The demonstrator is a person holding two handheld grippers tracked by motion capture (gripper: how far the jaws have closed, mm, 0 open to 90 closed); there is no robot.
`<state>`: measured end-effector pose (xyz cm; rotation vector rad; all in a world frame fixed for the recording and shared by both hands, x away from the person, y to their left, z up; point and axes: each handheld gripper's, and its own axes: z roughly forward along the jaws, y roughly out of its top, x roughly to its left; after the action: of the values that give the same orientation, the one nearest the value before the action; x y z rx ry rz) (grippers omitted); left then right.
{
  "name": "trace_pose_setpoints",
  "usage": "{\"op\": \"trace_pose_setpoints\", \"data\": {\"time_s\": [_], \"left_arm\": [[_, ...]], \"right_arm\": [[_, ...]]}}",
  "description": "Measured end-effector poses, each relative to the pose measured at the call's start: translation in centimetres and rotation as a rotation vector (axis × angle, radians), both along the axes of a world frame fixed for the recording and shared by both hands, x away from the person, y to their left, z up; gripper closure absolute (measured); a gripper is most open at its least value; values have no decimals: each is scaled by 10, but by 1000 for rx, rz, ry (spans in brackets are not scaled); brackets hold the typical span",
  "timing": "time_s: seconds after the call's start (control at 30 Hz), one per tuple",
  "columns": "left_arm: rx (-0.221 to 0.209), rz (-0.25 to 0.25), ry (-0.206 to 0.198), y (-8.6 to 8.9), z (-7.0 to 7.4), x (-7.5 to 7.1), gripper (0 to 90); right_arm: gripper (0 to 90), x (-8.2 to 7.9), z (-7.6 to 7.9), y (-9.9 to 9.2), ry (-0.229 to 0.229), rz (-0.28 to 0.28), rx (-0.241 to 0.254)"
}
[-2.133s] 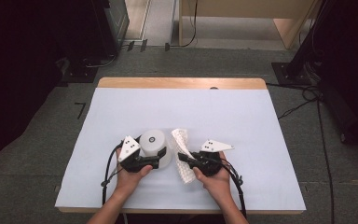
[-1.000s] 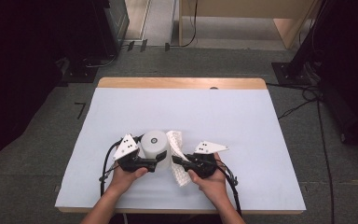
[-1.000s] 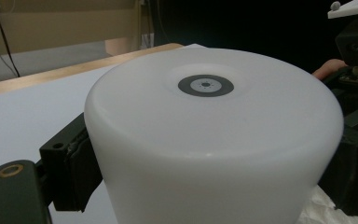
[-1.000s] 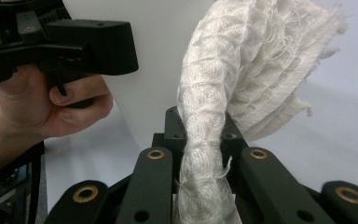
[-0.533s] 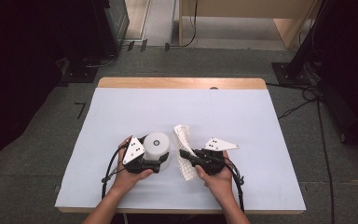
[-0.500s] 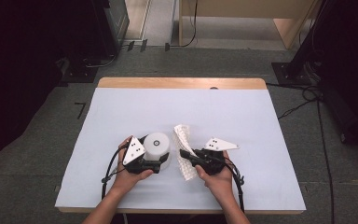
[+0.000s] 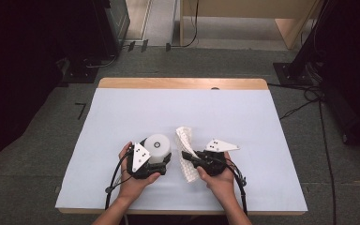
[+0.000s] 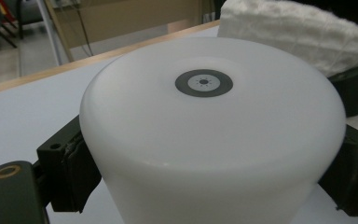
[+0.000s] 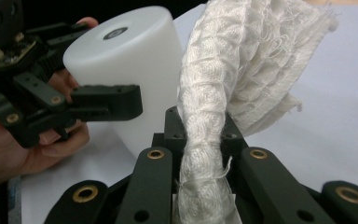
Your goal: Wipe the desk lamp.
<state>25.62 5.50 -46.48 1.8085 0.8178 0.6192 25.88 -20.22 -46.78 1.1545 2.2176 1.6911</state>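
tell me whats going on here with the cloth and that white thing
A person at a table works with a gripper in each hand. The left gripper clasps a white round container that stands upright, a jaw on each side. The right gripper is shut on a white woven cloth, bunched between its jaws and held up right beside the container, seemingly to wipe it.

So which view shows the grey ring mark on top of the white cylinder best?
The left gripper view: the ring mark sits large and sharp atop the white cylinder. In the right gripper view it is small and oblique; in the high view, a faint dot.
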Motion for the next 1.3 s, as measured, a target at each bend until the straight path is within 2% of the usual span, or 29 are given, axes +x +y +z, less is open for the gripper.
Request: {"op": "trace_pose_setpoints", "data": {"time_s": [0.03, 0.1, 0.17, 0.27, 0.37, 0.47, 0.53, 0.63, 0.83, 0.9, 1.13, 1.23, 1.3], "left_arm": [[-7, -9, 6, 1, 1, 1, 89], [-79, -64, 33, 10, 5, 5, 90], [-138, -100, 39, 16, 9, 7, 90], [-164, -133, 26, 19, 15, 7, 90], [-150, -172, 24, 18, 15, 6, 91], [-147, -187, 32, 17, 14, 6, 91], [-136, -196, 37, 15, 12, 6, 91], [-100, -206, 43, 10, 9, 6, 91], [-80, -221, 50, 6, 6, 7, 91], [-86, -221, 43, 8, 8, 7, 91], [-161, -195, 24, 27, 23, 12, 92], [-175, -195, 27, 32, 23, 14, 92], [-166, -199, 33, 30, 20, 15, 92]], "right_arm": [[797, 0, -1, 1, 5, 3, -1], [797, 0, -3, 5, 11, 12, -3], [797, 0, -5, 9, 12, 23, -10], [797, -2, -7, 15, 19, 38, -16], [798, -4, -6, 21, 19, 52, -13], [798, -6, -4, 22, 11, 47, -16], [798, -6, -2, 20, 4, 47, 2], [799, -7, 5, 17, -12, 42, 14], [799, -10, 19, 11, -62, 46, 46], [799, -10, 19, 10, -64, 48, 49], [799, -5, -5, 26, 30, 74, -15], [799, -5, -7, 30, 28, 84, -25], [799, -6, -5, 30, 22, 81, -23]]}}
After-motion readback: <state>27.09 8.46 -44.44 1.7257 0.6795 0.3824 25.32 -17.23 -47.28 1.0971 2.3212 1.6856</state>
